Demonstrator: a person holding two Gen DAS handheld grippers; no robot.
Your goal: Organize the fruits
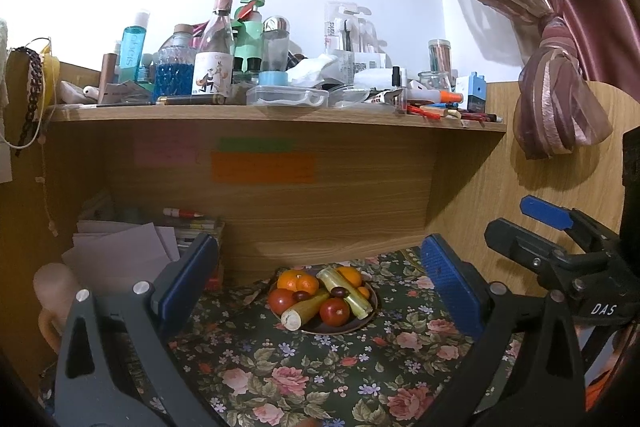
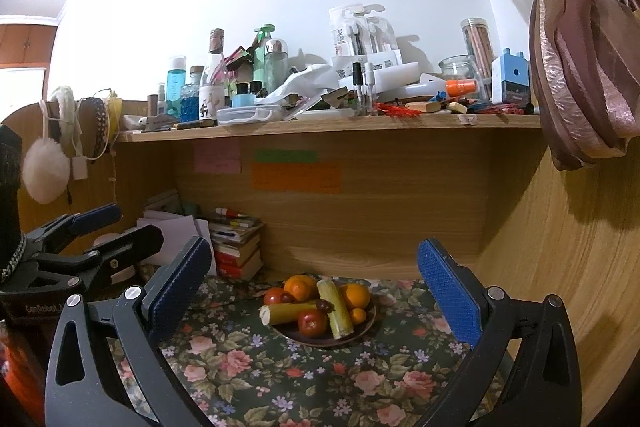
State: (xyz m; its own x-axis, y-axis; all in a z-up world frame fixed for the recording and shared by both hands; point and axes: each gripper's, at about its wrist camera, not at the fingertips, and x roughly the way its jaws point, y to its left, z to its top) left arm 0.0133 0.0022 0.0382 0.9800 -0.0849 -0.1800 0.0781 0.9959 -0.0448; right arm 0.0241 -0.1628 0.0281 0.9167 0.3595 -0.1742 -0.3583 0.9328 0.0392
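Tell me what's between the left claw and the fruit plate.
Nothing but bare floral cloth. In the left wrist view the open left claw frames the plate farther back, and no object sits on the stretch between them. The right wrist view agrees.

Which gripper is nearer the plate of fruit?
Neither clearly. The left gripper and right gripper both hang open, side by side, back from the plate, touching no fruit.

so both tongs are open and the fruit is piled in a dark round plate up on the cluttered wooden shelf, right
Not quite. Both the left tongs and the right tongs are open, but the dark round plate of fruit sits on the floral tablecloth below the cluttered wooden shelf, as the right wrist view shows.
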